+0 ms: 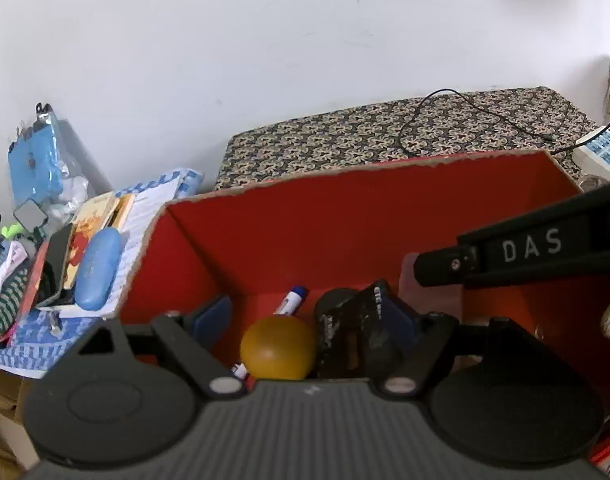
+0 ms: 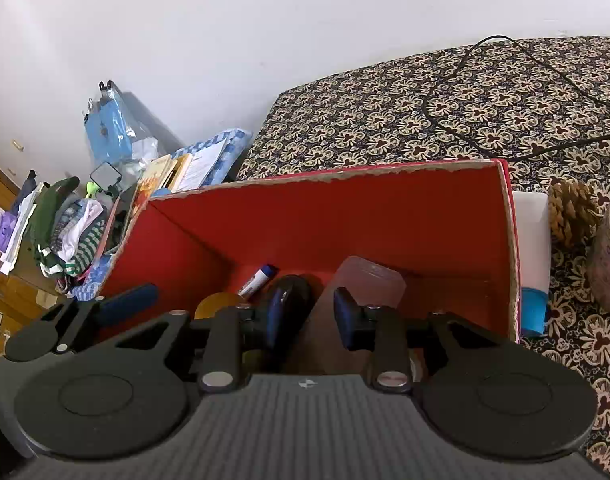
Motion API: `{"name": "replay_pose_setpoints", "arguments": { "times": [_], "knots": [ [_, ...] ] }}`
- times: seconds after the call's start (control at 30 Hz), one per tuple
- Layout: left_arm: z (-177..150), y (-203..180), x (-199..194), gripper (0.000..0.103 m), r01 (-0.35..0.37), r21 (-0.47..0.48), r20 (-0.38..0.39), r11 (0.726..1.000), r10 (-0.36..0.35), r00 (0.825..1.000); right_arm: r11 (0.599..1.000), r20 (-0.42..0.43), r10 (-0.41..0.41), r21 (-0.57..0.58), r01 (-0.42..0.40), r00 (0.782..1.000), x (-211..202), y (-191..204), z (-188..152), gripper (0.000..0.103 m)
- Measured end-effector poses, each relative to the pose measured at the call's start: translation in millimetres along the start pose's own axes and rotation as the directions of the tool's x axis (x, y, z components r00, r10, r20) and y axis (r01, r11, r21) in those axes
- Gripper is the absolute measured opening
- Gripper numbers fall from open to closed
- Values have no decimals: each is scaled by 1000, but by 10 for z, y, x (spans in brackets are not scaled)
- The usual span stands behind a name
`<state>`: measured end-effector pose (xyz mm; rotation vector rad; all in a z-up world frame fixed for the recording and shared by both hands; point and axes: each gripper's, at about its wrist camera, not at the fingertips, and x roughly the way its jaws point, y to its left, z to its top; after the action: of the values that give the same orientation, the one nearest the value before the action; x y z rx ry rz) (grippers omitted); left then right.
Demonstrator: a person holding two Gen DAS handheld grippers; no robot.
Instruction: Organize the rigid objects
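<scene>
**Inside red box: handling the yellow ball**

Inside red box (image 1: 385, 216), between left gripper (image 1: 309, 320) fingers spread apart: yellow ball (image 1: 279, 347). Likely smooth, rigid, prone to rolling; grip across widest part. Right gripper (image 2: 305, 316) likewise parted, empty

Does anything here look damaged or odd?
Yes: the red box has a ragged, torn top rim, bare cardboard showing. Inside, the yellow ball, marker and black items lie jumbled together.
</scene>
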<state>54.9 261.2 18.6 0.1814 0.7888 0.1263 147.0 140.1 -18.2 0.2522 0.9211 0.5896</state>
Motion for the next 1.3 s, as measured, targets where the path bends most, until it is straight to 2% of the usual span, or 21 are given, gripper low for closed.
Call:
{"name": "replay_pose_setpoints", "arguments": {
  "times": [0.27, 0.63, 0.77, 0.93, 1.07, 1.3],
  "knots": [
    [-17, -69, -6, 79, -49, 36, 15, 998, 49, 999, 1000, -8, -22, -14, 22, 1000, 33, 3, 17, 13],
    [5, -87, 25, 79, -62, 45, -17, 997, 63, 998, 999, -9, -38, -24, 37, 999, 26, 24, 9, 13],
    [4, -57, 25, 79, -48, 32, -18, 998, 48, 999, 998, -18, -58, -35, 58, 998, 43, 50, 5, 14],
    [-7, -142, 25, 79, -82, 93, -20, 992, 84, 996, 998, -20, -58, -41, 57, 998, 42, 55, 0, 14],
    [27, -89, 57, 79, -63, 68, -56, 996, 67, 996, 997, -24, -59, -47, 58, 998, 43, 59, 2, 14],
    [24, -126, 75, 79, -96, 88, -52, 992, 101, 994, 998, -19, -54, -34, 54, 998, 33, 51, 5, 13]
  ]
}}
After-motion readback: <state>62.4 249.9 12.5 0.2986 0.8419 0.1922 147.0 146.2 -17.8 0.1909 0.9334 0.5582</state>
